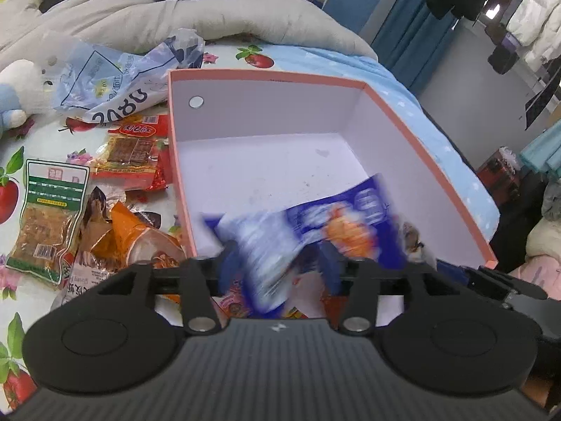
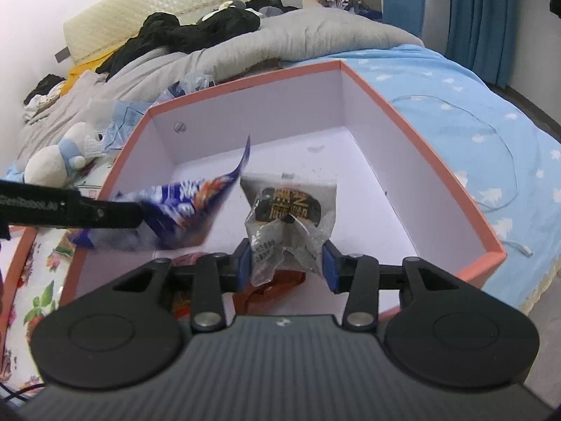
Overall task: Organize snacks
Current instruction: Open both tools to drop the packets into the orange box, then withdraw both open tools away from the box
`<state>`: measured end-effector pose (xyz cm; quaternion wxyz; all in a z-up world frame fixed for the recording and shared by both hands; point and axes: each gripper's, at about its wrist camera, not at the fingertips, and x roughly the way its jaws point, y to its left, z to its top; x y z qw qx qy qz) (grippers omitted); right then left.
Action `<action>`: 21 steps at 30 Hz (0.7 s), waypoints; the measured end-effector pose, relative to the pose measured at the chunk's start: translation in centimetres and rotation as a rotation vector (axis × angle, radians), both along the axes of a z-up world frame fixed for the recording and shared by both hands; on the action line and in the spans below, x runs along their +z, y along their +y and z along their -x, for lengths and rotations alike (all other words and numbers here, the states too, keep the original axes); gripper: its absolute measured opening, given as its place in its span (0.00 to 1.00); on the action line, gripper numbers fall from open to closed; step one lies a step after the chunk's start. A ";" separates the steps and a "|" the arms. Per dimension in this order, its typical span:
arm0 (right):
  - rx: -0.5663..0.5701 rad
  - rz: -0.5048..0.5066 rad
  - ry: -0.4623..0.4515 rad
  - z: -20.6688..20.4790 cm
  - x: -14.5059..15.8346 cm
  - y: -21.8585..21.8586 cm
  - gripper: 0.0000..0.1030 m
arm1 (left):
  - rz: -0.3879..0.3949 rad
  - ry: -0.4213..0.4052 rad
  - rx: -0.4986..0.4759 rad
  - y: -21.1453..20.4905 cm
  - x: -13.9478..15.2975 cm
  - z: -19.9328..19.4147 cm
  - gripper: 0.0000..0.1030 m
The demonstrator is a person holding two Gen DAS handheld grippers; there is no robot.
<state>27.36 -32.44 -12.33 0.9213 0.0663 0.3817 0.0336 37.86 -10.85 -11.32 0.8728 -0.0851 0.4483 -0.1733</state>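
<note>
A pink-rimmed box (image 1: 266, 77) with a white inside stands on the bed; it also shows in the right wrist view (image 2: 413, 147). My left gripper (image 1: 277, 266) is over the box's near end with a blurred blue snack packet (image 1: 308, 224) between its fingers. The same packet (image 2: 182, 210) and left gripper (image 2: 70, 207) show in the right wrist view. My right gripper (image 2: 285, 263) is shut on a clear packet with a black label (image 2: 287, 217), held above the box floor. Red and orange packets (image 2: 280, 284) lie in the box below it.
Several loose snack packets (image 1: 52, 210) lie on the flowered sheet left of the box, with a crumpled blue plastic bag (image 1: 115, 80) and a white plush toy (image 1: 21, 87) behind them. A grey duvet (image 1: 175, 17) lies at the back. The bed's edge runs right of the box.
</note>
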 end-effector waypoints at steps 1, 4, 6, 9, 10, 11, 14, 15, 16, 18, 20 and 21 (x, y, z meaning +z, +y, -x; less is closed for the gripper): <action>0.002 0.003 -0.006 0.2 0.2 0.0 0.48 | 0.003 -0.008 0.001 0.1 0.3 0.3 0.61; 0.001 -0.001 -0.048 1.3 1.1 0.2 0.52 | 0.010 -0.039 0.006 0.5 1.5 1.5 0.61; -0.002 0.016 -0.072 2.0 1.9 0.4 0.52 | 0.018 -0.069 0.012 0.8 2.6 2.6 0.61; -0.003 -0.016 -0.104 3.4 3.3 0.3 0.52 | 0.007 -0.097 0.015 1.1 4.2 4.4 0.61; -0.002 -0.015 -0.118 4.0 3.8 0.4 0.52 | 0.008 -0.109 0.013 1.3 4.8 5.2 0.61; 0.002 -0.014 -0.128 4.5 4.2 0.5 0.52 | 0.003 -0.124 0.014 1.4 5.3 6.0 0.61; 0.016 -0.026 -0.158 6.5 5.4 0.8 0.52 | -0.003 -0.161 0.028 2.0 6.9 8.7 0.61; 0.019 -0.028 -0.167 7.1 5.7 0.9 0.52 | 0.000 -0.171 0.034 2.3 7.4 9.5 0.61; 0.024 -0.030 -0.175 7.8 6.0 1.1 0.52 | 0.002 -0.183 0.042 2.7 7.8 10.5 0.61; 0.034 -0.039 -0.191 9.2 6.6 1.4 0.52 | 0.004 -0.202 0.054 3.3 8.6 12.3 0.61; 0.046 -0.045 -0.203 10.5 7.0 1.8 0.52 | 0.007 -0.218 0.064 4.0 9.2 14.2 0.61; 0.050 -0.046 -0.209 11.2 7.2 2.1 0.52 | 0.008 -0.226 0.068 4.4 9.4 15.2 0.61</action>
